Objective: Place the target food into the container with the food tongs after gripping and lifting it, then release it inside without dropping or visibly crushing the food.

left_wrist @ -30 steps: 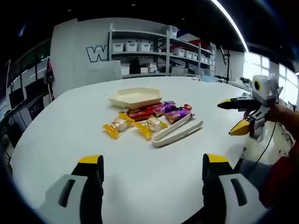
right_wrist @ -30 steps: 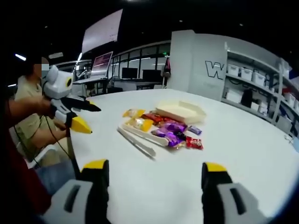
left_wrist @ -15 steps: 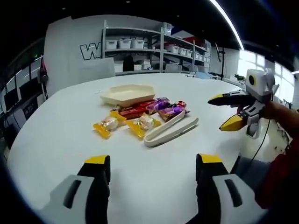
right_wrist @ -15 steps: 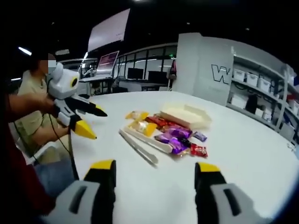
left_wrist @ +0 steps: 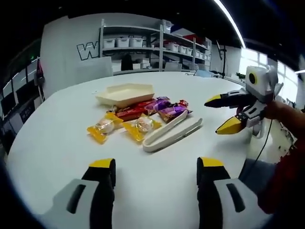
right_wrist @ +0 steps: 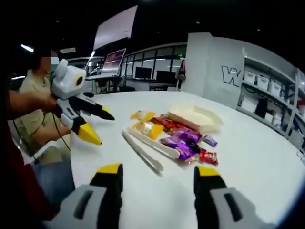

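Approach step: both the left gripper (left_wrist: 151, 168) and right gripper (right_wrist: 157, 175) hover wide open, empty (nothing grasped yet); next, take up the tongs (left_wrist: 171, 134).

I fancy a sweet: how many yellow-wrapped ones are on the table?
2, side by side before the red and purple packets: one yellow-wrapped sweet at the row's end, the other against the white tongs. More may be hidden.

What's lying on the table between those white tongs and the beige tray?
In the left gripper view, a cluster of wrapped snacks lies between the tongs and the tray: red and purple packets nearest the tray, yellow-wrapped ones beside the tongs.
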